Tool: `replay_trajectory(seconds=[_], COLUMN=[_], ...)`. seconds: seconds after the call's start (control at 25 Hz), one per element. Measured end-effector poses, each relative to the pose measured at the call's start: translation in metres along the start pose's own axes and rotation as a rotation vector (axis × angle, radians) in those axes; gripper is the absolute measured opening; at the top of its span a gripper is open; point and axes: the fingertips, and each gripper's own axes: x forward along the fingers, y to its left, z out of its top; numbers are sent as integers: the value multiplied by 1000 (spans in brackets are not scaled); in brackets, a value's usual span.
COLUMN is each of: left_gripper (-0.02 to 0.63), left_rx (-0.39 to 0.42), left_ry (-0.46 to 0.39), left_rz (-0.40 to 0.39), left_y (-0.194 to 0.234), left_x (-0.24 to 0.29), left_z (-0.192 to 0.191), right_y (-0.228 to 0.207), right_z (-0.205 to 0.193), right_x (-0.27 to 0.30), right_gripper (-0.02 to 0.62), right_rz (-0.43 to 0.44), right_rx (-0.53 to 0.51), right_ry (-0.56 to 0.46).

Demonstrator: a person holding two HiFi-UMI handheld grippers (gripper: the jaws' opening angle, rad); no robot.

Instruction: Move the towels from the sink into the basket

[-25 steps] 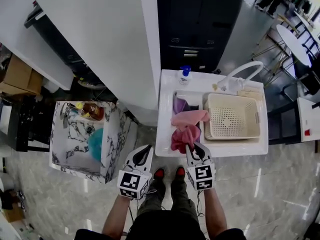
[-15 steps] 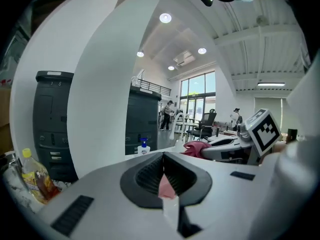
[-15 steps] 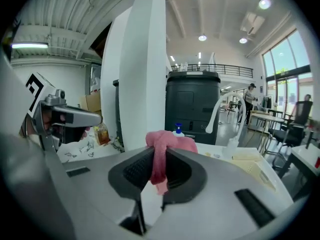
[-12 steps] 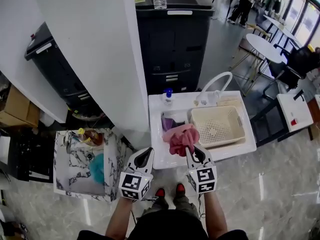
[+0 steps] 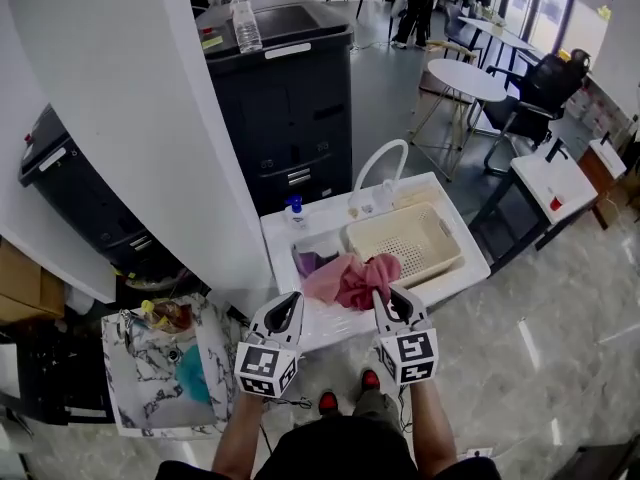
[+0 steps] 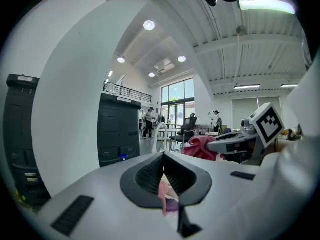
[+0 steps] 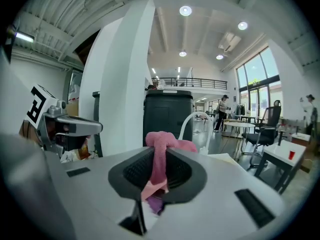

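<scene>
With your right gripper (image 5: 385, 298) pinching the pink towel (image 5: 362, 276), you're holding it bunched just above the white sink (image 5: 281, 240), left gripper (image 5: 291, 301) hanging alongside, pressed together and empty; I judge this the carry step, next calling for a swing left over the marbled basket (image 5: 216, 346) before releasing.

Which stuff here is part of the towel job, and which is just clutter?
Job:
- pink towel, clamped in the right tongs
- purple towel in the sink
- basket

Clutter:
- blue-capped bottle
- water bottle
- marble bin
- round table
</scene>
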Motion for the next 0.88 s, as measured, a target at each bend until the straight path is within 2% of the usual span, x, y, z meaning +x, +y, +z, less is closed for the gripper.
replay_trajectory(seconds=[0.36, 0.6, 0.88], left_gripper=[8, 8, 8], left_rx=[16, 3, -27], left_ry=[4, 10, 43], left_rz=[-67, -51, -25], left_y=[-30, -40, -47], left_x=[46, 96, 156], left_z=[5, 10, 4], right_y=[-66, -118, -165], right_z=[-4, -9, -27], right_x=[-11, 9, 49], right_gripper=[66, 66, 66], right_rz=[-107, -99, -50], right_rx=[40, 36, 48], right_ry=[-17, -4, 43])
